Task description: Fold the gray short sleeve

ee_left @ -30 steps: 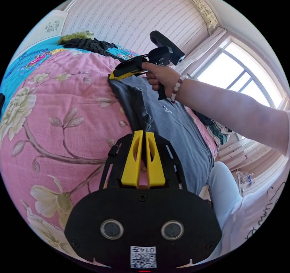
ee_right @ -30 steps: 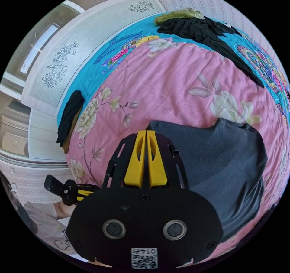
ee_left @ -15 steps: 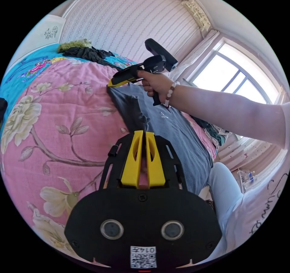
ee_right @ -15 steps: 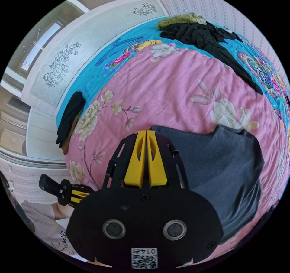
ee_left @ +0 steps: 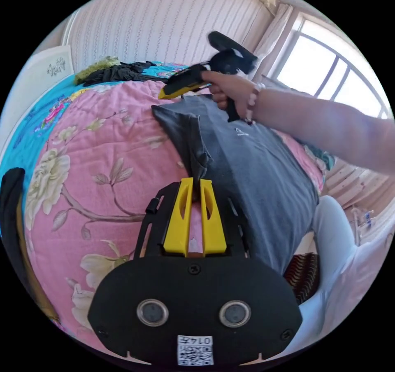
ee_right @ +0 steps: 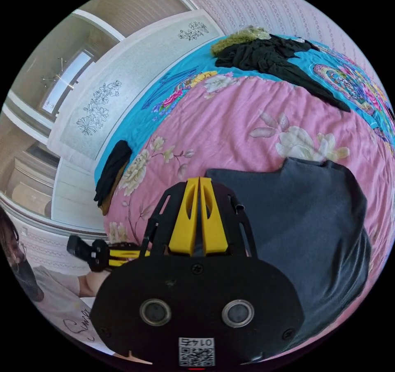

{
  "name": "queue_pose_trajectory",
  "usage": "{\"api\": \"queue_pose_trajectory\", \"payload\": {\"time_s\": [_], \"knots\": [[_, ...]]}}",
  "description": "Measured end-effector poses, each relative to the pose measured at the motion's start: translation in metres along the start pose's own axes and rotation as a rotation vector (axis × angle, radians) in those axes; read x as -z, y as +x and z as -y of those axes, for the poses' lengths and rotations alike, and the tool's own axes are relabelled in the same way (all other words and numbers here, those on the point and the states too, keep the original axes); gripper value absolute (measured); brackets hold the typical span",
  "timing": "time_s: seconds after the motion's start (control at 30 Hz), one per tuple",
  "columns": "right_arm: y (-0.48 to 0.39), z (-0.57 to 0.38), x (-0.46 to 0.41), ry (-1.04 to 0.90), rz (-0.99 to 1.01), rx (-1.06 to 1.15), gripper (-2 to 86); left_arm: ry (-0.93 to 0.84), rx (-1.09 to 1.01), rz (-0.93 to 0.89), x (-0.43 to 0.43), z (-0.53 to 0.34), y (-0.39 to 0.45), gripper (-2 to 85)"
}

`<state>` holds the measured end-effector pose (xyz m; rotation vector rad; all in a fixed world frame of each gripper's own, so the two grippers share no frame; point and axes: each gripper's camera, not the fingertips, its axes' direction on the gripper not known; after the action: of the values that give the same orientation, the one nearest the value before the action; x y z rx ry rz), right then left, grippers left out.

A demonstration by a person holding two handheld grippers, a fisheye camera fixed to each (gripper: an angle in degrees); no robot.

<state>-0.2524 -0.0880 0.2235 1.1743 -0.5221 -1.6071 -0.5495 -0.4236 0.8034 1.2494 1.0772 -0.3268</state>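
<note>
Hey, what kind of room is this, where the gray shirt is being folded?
Most likely a bedroom in a home. The gray shirt lies on a bed covered by a pink floral quilt, a pale headboard stands at one end, and a window lets in daylight beside striped wallpaper.

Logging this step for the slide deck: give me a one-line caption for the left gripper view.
Left gripper pinches the gray shirt on the pink floral quilt; the right gripper holds its far corner.

Shirt (ee_left: 255,162) lies on quilt (ee_left: 103,149); clothes pile (ee_right: 267,54) apparently behind it.
</note>
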Motion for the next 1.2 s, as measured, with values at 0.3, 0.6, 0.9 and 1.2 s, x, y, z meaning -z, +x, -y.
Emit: {"api": "queue_pose_trajectory", "payload": {"time_s": [0.3, 0.6, 0.9, 1.2], "knots": [[0.111, -0.199, 0.25, 0.256, -0.244, -0.263, 2.2, 0.151, 0.045, -0.408, 0.002, -0.036, -0.031, 3.3], [0.203, -0.348, 0.395, 0.453, -0.157, -0.628, 7.7, 0.079, -0.287, -0.254, -0.045, 0.006, 0.109, -0.5], [0.252, -0.35, 0.451, 0.586, 0.172, -0.612, 1.7, -0.038, -0.564, -0.208, -0.209, 0.138, 0.263, 4.5], [0.223, -0.345, 0.504, 0.625, 0.197, -0.567, 0.5, -0.207, -0.667, -0.013, -0.417, 0.245, 0.39, 6.0]]}}
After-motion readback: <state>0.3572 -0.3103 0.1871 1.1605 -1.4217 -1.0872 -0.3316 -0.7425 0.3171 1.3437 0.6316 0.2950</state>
